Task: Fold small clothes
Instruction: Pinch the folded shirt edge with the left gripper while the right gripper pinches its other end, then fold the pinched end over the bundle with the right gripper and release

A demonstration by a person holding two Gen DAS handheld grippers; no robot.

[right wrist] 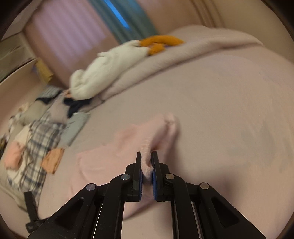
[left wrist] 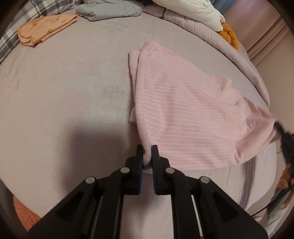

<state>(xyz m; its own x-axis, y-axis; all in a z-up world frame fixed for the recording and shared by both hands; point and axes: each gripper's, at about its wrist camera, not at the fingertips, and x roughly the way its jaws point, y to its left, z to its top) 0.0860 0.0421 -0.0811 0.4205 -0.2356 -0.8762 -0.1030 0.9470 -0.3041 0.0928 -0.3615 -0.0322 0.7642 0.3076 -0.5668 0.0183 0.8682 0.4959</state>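
Observation:
A pale pink ribbed garment (left wrist: 185, 112) lies spread on the lilac bed sheet (left wrist: 64, 88), partly lifted at two corners. My left gripper (left wrist: 147, 154) is shut on its near corner, with pink fabric bunched between the pads. At the right edge of that view the right gripper (left wrist: 283, 136) pulls the other corner taut. In the right wrist view my right gripper (right wrist: 146, 161) is shut on a fold of the pink garment (right wrist: 117, 147), which trails away to the left. The left gripper (right wrist: 32, 211) shows dark at the lower left there.
A folded peach garment (left wrist: 46, 27) and a folded grey one (left wrist: 108, 10) lie at the bed's far left. A white plush with orange parts (left wrist: 204, 14) rests on a rolled lilac quilt (left wrist: 244, 60). A pile of plaid and other clothes (right wrist: 36, 132) lies at the left.

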